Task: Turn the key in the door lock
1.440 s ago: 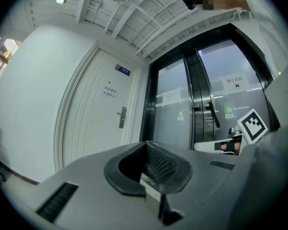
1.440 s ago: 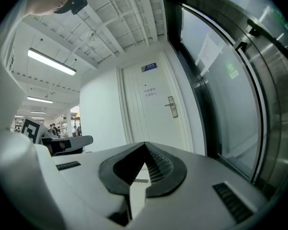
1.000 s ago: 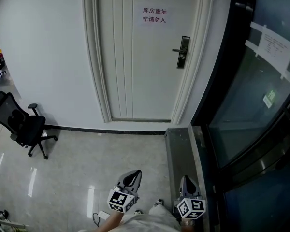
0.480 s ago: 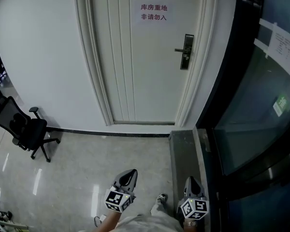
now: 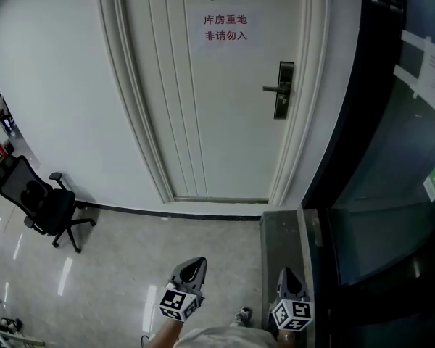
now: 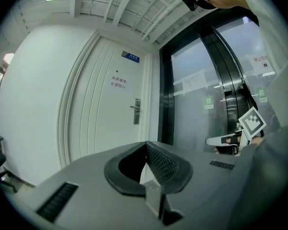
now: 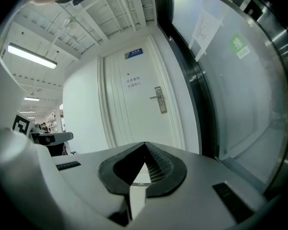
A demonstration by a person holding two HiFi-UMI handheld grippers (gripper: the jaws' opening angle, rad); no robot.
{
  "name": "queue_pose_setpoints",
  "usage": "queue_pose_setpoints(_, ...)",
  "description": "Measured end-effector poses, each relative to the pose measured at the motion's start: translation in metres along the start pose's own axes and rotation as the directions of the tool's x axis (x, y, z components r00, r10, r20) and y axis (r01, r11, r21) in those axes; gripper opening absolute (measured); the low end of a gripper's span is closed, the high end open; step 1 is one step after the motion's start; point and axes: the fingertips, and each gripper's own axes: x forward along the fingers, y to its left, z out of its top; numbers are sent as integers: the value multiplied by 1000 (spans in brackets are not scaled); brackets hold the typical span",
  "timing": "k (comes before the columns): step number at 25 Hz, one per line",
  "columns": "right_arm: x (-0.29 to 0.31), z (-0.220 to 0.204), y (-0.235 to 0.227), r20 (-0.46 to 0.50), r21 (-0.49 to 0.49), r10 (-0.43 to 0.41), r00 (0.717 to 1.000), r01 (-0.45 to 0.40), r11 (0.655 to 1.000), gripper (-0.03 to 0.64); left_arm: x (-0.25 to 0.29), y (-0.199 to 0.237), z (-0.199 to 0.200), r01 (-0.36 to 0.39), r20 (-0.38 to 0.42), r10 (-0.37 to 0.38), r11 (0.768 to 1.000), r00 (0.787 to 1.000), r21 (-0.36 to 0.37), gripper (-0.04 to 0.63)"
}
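Observation:
A white door (image 5: 217,100) stands ahead, with a dark lock plate and lever handle (image 5: 283,90) on its right side. The lock (image 6: 137,111) shows small and far off in the left gripper view, and the same lock (image 7: 158,99) likewise in the right gripper view. I cannot make out a key from here. My left gripper (image 5: 195,265) and right gripper (image 5: 286,274) hang low at the bottom of the head view, well short of the door and pointing toward it. On both grippers the jaws meet at the tips with nothing between them.
A printed paper sign (image 5: 225,29) hangs on the door. A dark-framed glass wall (image 5: 391,158) runs along the right, with a dark raised sill (image 5: 279,238) at its foot. A black office chair (image 5: 40,201) stands at the left by the wall. My shoe (image 5: 243,315) shows between the grippers.
The door and lock have grown larger and moved lower in the head view as I walk toward them. Both grippers have travelled forward with me, still shut.

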Motion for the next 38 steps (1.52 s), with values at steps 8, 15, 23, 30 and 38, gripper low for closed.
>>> queue_pose_setpoints(8,65,15,-37,-23,-17,65,998,-66,998,2,62,-4,3,-45,14,45,999,999,-13,6)
queue_pose_setpoints(15,104,28,-69,-22,7,83,996,-83,997,2,114,-12,6,-38,0,38,999,999,3,6)
queue_pose_setpoints(23,133,32,-99,-44,24,53,998,-52,998,2,168,-17,10,12,-16,-12,1000,1000,8,6)
queue_pose_setpoints(30,161,33,-129,-42,38,-33,999,35,999,2,225,-14,7,91,-21,-91,996,996,8,6)
queue_pose_setpoints(38,227,52,-129,-36,23,-86,996,86,996,2,295,31,24,148,-12,-148,989,989,10,6)
